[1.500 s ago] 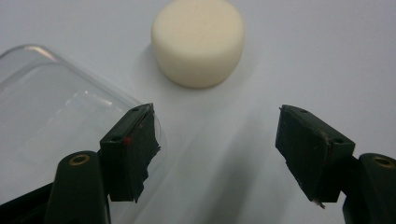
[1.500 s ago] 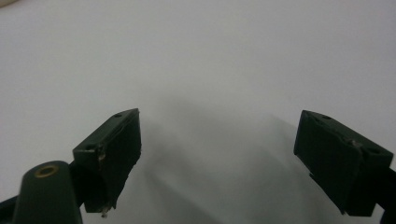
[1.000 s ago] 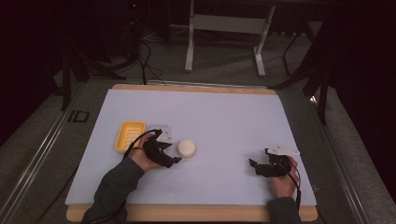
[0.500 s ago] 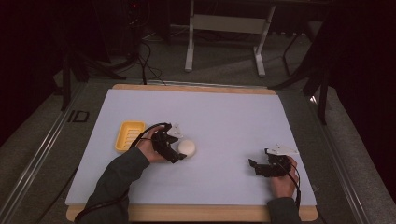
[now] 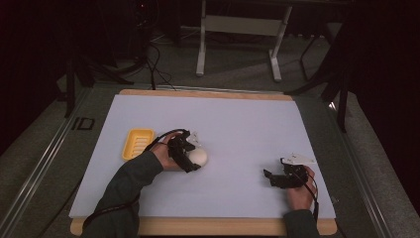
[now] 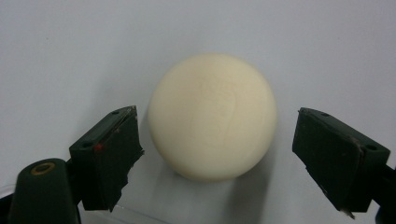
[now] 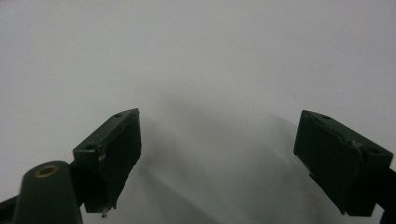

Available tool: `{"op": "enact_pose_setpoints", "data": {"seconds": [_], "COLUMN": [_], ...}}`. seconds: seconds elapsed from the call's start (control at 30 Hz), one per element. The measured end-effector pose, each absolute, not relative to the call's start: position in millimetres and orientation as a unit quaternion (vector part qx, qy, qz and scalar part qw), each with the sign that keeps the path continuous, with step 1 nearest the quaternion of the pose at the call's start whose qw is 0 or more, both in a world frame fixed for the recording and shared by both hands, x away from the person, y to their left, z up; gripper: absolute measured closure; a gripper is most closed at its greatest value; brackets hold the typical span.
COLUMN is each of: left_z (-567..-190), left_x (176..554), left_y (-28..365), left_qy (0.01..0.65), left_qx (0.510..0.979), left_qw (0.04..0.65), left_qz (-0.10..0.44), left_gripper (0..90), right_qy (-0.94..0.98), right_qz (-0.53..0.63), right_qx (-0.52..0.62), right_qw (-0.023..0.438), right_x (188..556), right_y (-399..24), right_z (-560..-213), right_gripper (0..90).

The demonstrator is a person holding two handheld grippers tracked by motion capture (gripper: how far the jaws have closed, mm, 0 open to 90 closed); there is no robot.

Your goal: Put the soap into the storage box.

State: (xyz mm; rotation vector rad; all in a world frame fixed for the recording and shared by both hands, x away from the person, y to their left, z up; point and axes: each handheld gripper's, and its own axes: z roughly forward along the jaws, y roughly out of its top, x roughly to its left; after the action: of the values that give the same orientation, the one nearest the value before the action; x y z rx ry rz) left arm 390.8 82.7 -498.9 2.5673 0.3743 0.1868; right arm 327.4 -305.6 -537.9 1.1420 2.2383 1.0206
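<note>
On the pale table sheet, left side, a yellow rectangular plastic tray lies flat. Just right of it the left gripper has just been opening its jaws; they now stand wide around the cream round ball, pads clear of it. Far right, near edge, the right gripper rests spread wide, holding nothing.

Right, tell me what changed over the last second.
The left gripper slid right across the table up to the cream ball, its jaws just opening; the ball sits between them, gaps both sides, not gripped. The ball, yellow tray and right gripper stayed put.
</note>
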Motion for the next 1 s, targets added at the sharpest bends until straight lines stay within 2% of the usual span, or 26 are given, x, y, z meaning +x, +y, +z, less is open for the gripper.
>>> {"op": "enact_pose_setpoints", "data": {"seconds": [0.47, 1.0], "left_z": [-504.5, -505.5], "left_x": [401.3, 407.7], "left_y": [65.7, 51.2], "left_qy": [0.115, 0.093], "left_qx": [0.968, 0.981], "left_qw": [0.217, 0.164], "left_qz": [0.057, 0.054], "left_gripper": [15.6, 19.9], "right_qy": [0.808, 0.809], "right_qz": [0.367, 0.366], "right_qx": [0.411, 0.410], "right_qw": [0.211, 0.210], "right_x": [327.6, 327.8], "right_y": [-304.8, -304.6], "right_z": [-538.2, -538.2], "right_gripper": [14.6, 14.6]}}
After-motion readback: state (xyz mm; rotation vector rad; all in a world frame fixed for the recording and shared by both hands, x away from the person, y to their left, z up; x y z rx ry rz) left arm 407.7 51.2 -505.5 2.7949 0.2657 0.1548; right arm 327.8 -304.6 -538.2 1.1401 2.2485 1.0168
